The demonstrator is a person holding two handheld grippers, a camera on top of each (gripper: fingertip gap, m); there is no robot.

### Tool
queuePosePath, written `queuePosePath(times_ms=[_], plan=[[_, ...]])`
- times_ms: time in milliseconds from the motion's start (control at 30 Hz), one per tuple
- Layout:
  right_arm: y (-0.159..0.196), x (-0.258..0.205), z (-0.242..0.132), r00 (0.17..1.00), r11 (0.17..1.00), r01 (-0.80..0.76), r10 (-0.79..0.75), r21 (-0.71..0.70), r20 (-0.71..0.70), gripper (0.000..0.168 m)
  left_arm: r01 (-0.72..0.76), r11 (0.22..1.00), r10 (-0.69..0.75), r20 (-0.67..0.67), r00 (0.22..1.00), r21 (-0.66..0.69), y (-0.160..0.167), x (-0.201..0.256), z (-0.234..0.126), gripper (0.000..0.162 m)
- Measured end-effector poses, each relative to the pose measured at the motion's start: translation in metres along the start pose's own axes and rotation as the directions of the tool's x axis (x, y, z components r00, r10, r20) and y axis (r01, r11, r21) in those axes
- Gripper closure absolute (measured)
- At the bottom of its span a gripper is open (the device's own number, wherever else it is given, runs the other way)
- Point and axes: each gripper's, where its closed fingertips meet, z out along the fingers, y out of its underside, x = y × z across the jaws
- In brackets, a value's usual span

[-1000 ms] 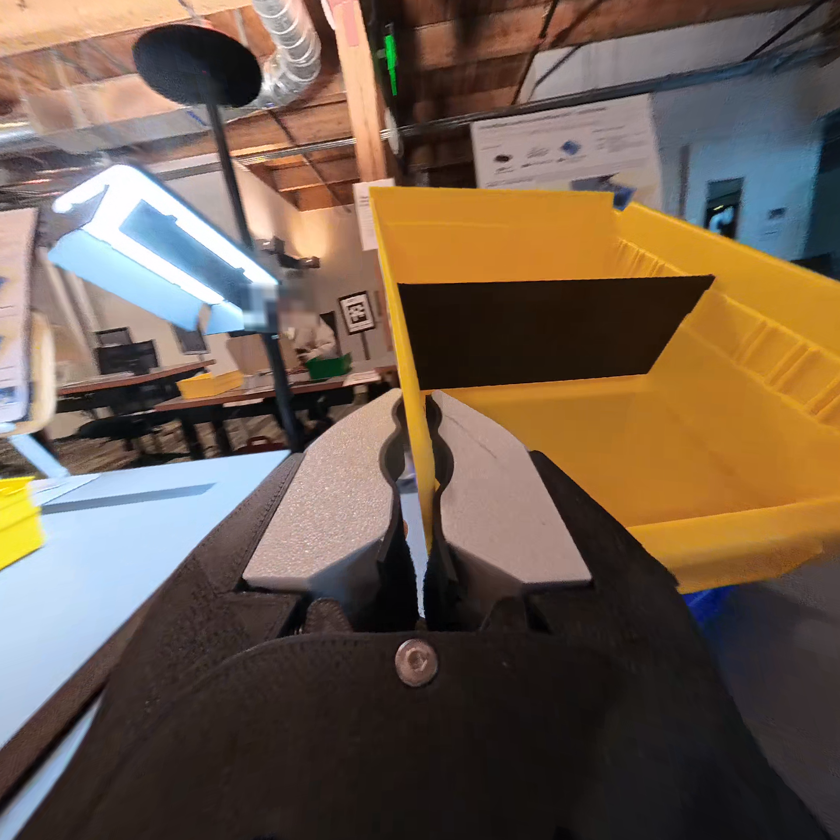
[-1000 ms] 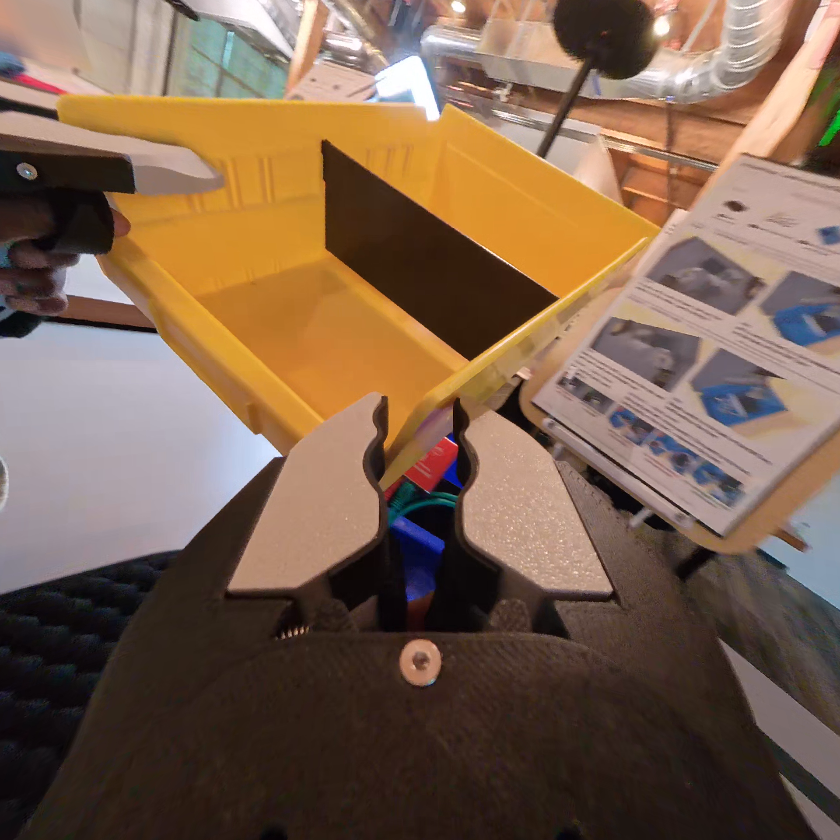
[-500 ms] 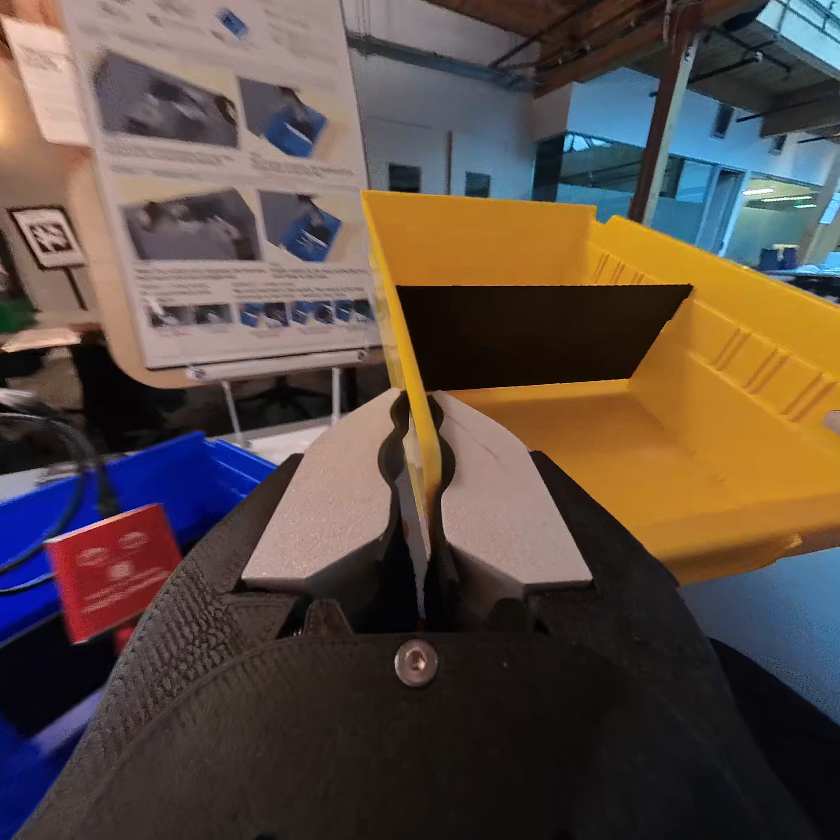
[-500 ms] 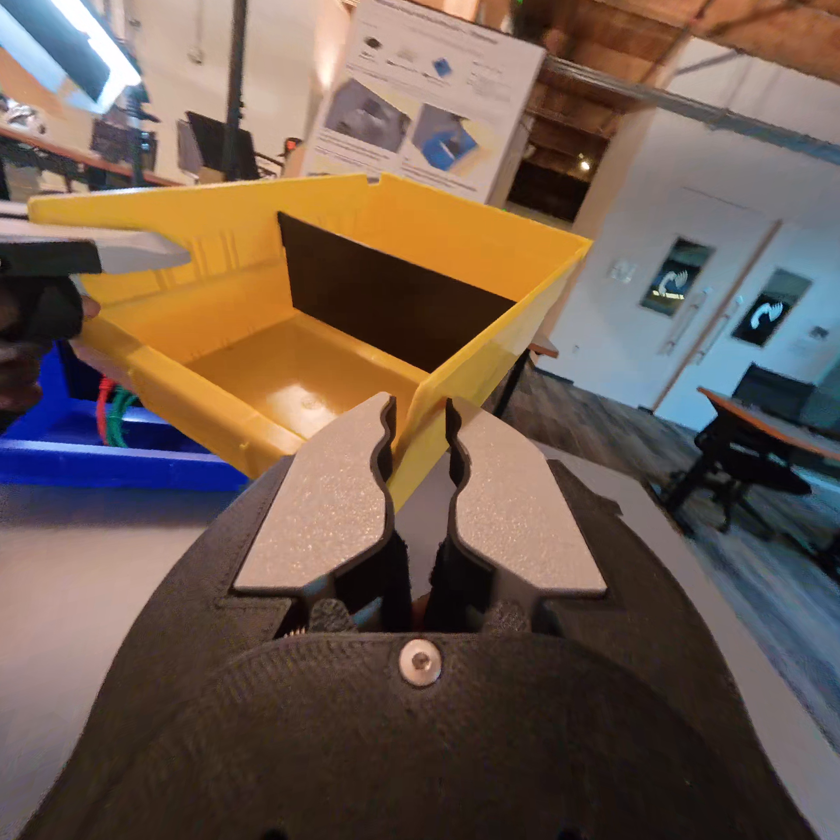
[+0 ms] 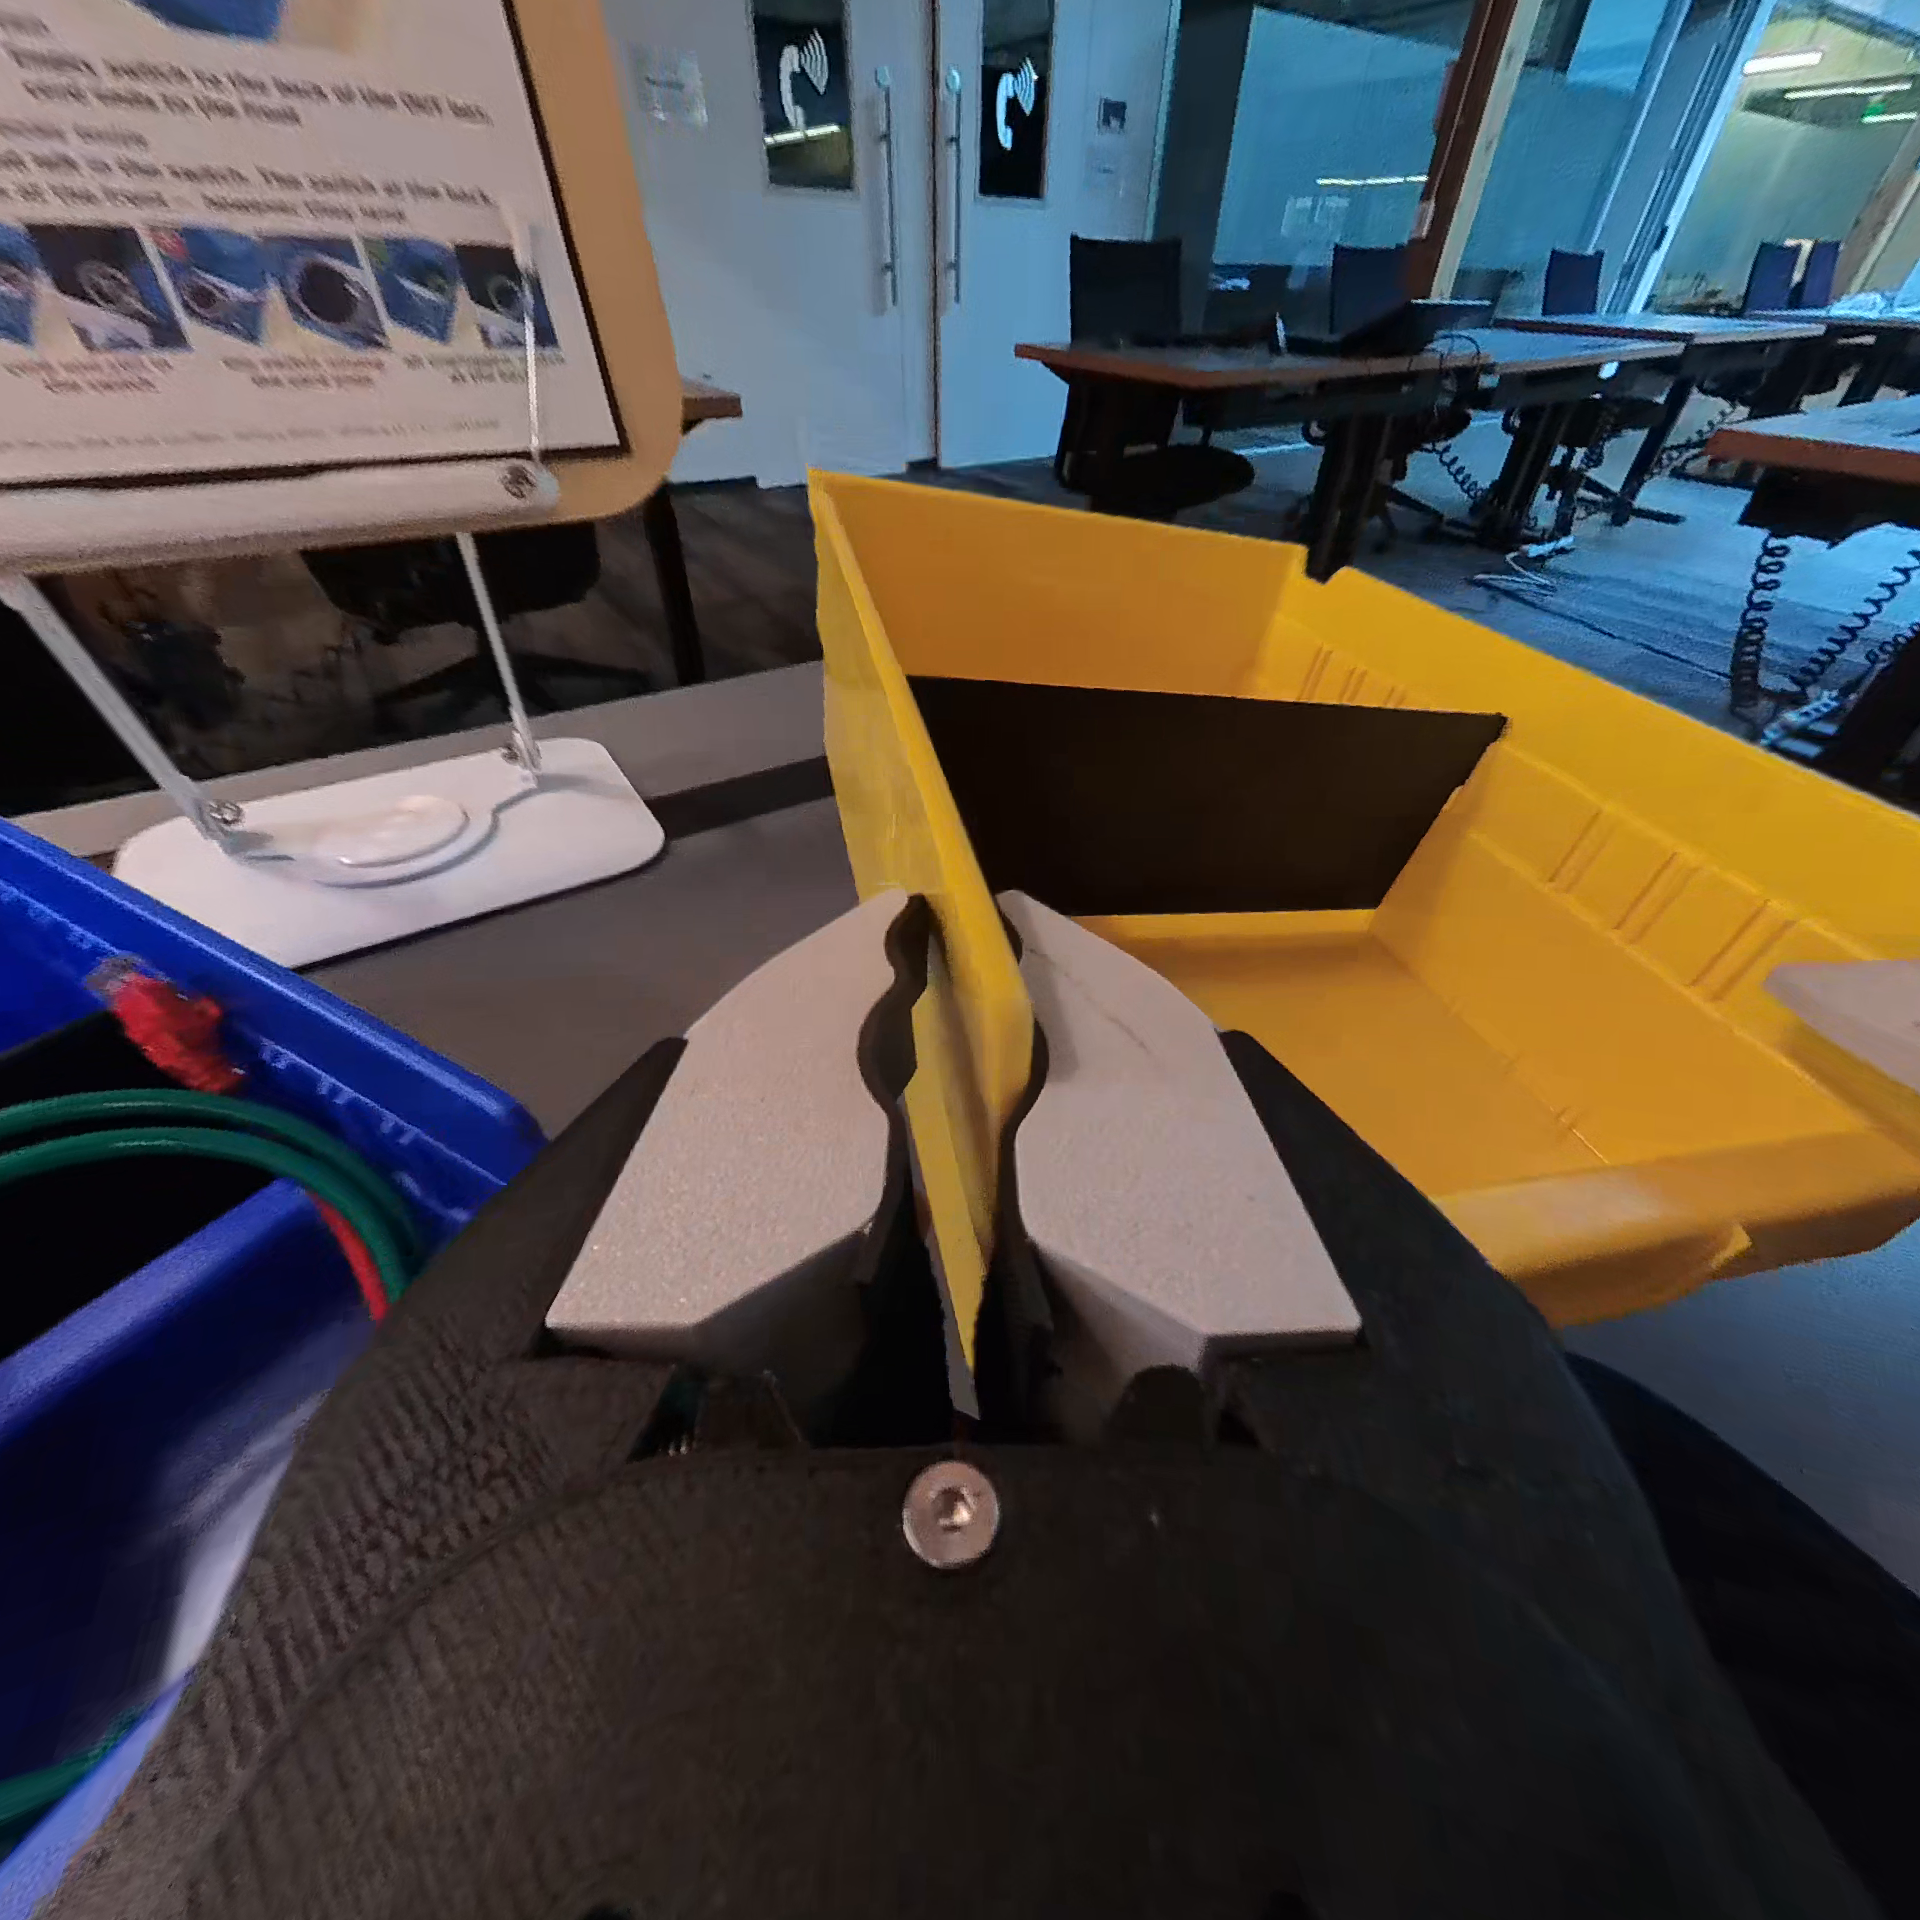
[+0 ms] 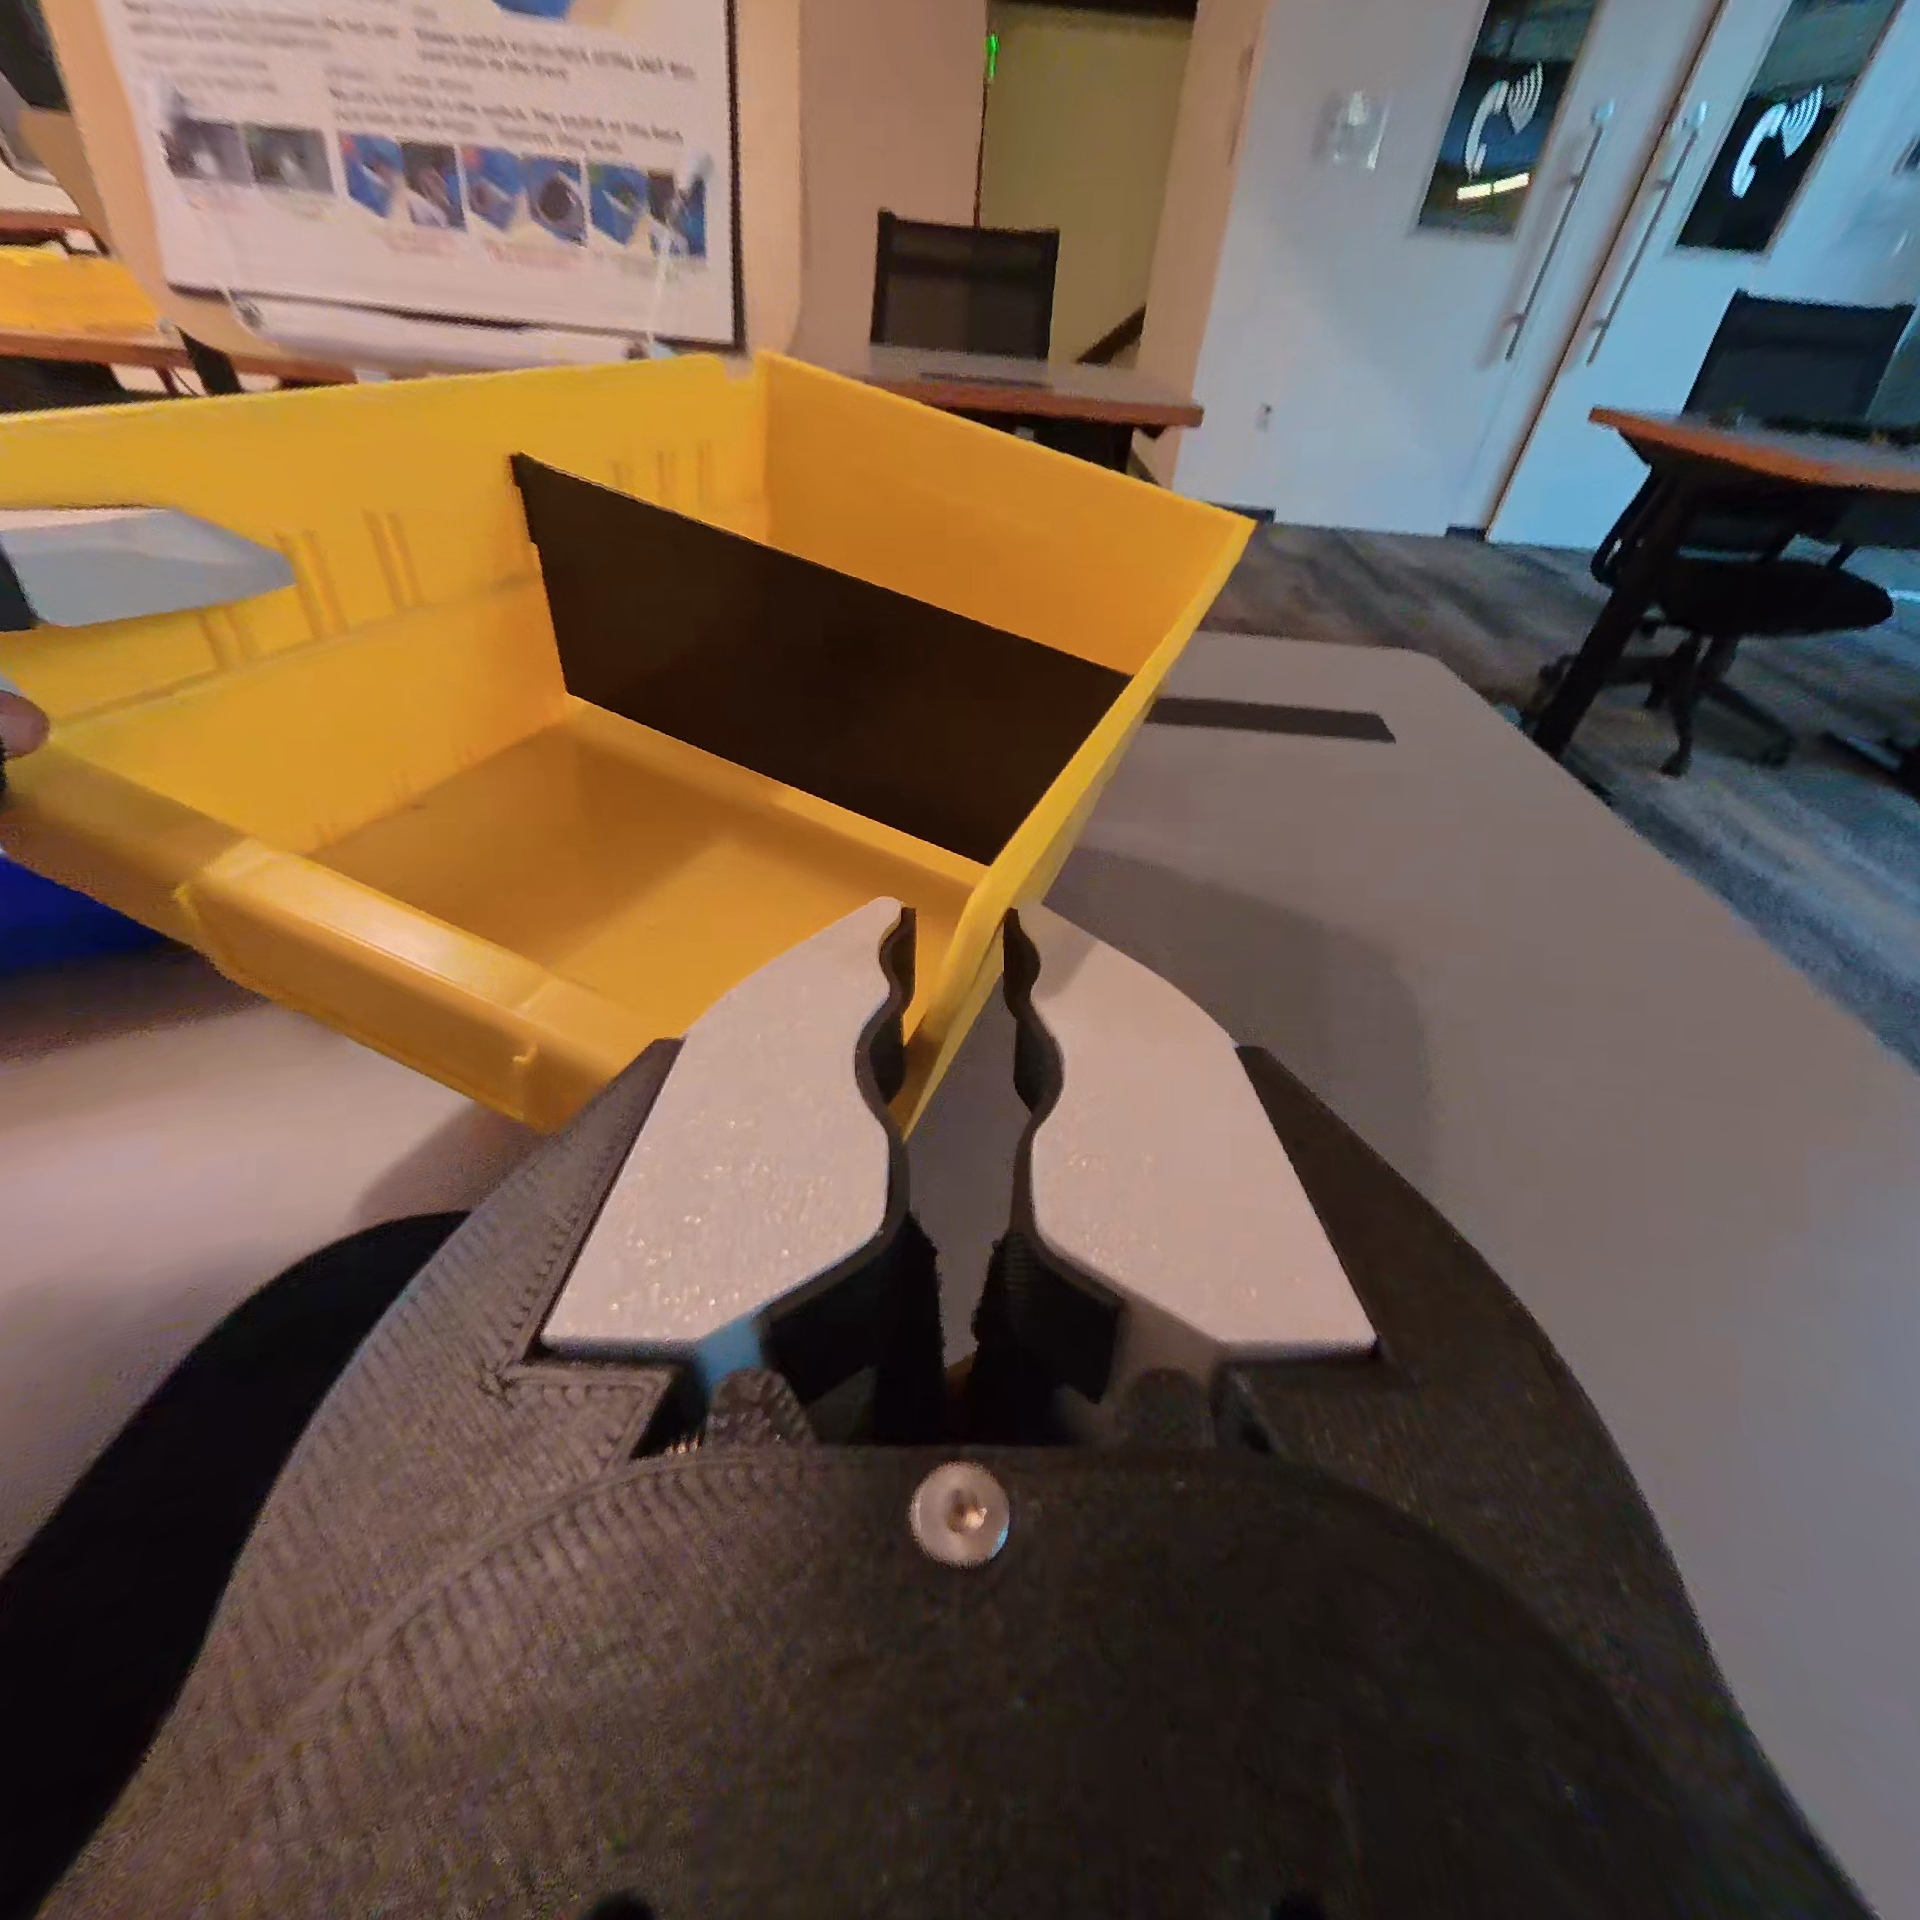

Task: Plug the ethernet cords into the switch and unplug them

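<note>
The yellow bin (image 5: 1351,1039), empty but for a black divider (image 5: 1174,800) set across it, is held between the two grippers, and over the last second it has been swung round and lowered: a moment ago it was tipped up high against the ceiling, and now it is nearly level, low over the grey surface (image 6: 1455,935); whether its base touches cannot be told. This is judged to be a clearing or placing move, with no plugging begun. The bin's long axis runs away from both cameras, with the low open lip toward the grippers and the tall back wall pointing to the far edge of the surface. The left gripper (image 5: 961,935) is pinched on the bin's left side wall, and the right gripper (image 6: 956,930) grips the right side wall, a sliver of gap showing beside its outer finger. The ethernet cords (image 5: 197,1132), green and red, lie coiled in the blue bin (image 5: 312,1299) just to the left, one red plug (image 5: 156,1013) resting on its rim; the switch cannot be made out. An instruction board (image 5: 260,229) on a white stand (image 5: 395,842) is seen behind.
</note>
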Motion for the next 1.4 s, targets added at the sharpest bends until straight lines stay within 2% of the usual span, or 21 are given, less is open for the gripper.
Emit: queuePosePath(times_ms=[267, 367, 433, 467, 500, 567, 667, 767, 867, 967, 1067, 1167, 1267, 1300, 1400], plan=[[0.030, 0.015, 0.005, 0.999, 0.995, -0.035, 0.033, -0.094, -0.025, 0.153, 0.005, 0.999, -0.008, -0.057, 0.998, -0.048, 0.027, 0.015, 0.007, 0.146], [0.030, 0.020, 0.006, 0.999, 0.996, -0.040, 0.037, -0.083, -0.038, 0.147, 0.000, 0.997, -0.007, -0.093, 0.996, -0.075, 0.036, 0.023, 0.006, 0.140], [0.028, 0.021, 0.006, 0.998, 0.996, -0.054, 0.053, -0.069, -0.026, 0.137, -0.007, 0.990, -0.012, -0.140, 0.990, -0.139, 0.048, 0.031, 0.006, 0.135], [0.029, 0.021, 0.007, 0.998, 0.995, -0.062, 0.061, -0.073, -0.016, 0.129, -0.030, 0.982, -0.006, -0.188, 0.982, -0.186, 0.055, 0.037, 0.006, 0.131], [0.034, 0.023, 0.007, 0.998, 0.992, -0.068, 0.067, -0.103, -0.010, 0.123, -0.057, 0.976, 0.002, -0.252, 0.968, -0.209, 0.057, 0.045, 0.004, 0.119], [0.037, 0.024, 0.005, 0.998, 0.990, -0.051, 0.053, -0.131, 0.016, 0.117, -0.087, 0.980, 0.031, -0.296, 0.955, -0.178, 0.041, 0.046, -0.004, 0.097], [0.015, 0.027, -0.003, 0.999, 0.999, -0.018, 0.019, -0.045, 0.027, 0.104, -0.188, 0.977, 0.147, -0.323, 0.935, -0.100, 0.009, 0.030, -0.029, 0.086], [-0.019, 0.021, -0.017, 0.993, 0.992, 0.113, -0.114, 0.061, 0.024, 0.106, -0.355, 0.920, 0.283, -0.347, 0.894, -0.166, 0.016, -0.004, -0.063, 0.091], [-0.029, -0.023, -0.020, 0.931, 0.956, 0.278, -0.291, 0.091, 0.221, 0.116, -0.474, 0.819, 0.392, -0.287, 0.874, -0.324, 0.048, -0.062, -0.084, 0.101], [-0.003, -0.076, -0.014, 0.807, 0.910, 0.415, -0.365, -0.006, 0.464, 0.112, -0.470, 0.742, 0.372, -0.290, 0.882, -0.478, 0.084, -0.096, -0.095, 0.104], [0.037, -0.107, 0.000, 0.721, 0.831, 0.538, -0.368, -0.140, 0.588, 0.109, -0.428, 0.742, 0.304, -0.310, 0.901, -0.517, 0.104, -0.100, -0.094, 0.103], [0.063, -0.119, 0.014, 0.702, 0.785, 0.574, -0.326, -0.233, 0.633, 0.113, -0.445, 0.706, 0.349, -0.276, 0.896, -0.552, 0.116, -0.114, -0.089, 0.106], [0.077, -0.117, 0.022, 0.696, 0.738, 0.614, -0.337, -0.282, 0.633, 0.123, -0.485, 0.663, 0.429, -0.241, 0.871, -0.570, 0.121, -0.130, -0.091, 0.132], [0.078, -0.118, 0.021, 0.691, 0.739, 0.612, -0.326, -0.282, 0.645, 0.130, -0.493, 0.662, 0.428, -0.255, 0.867, -0.564, 0.122, -0.132, -0.094, 0.132], [0.079, -0.109, 0.021, 0.711, 0.752, 0.596, -0.331, -0.281, 0.620, 0.129, -0.430, 0.700, 0.335, -0.270, 0.903, -0.570, 0.125, -0.145, -0.110, 0.132]])
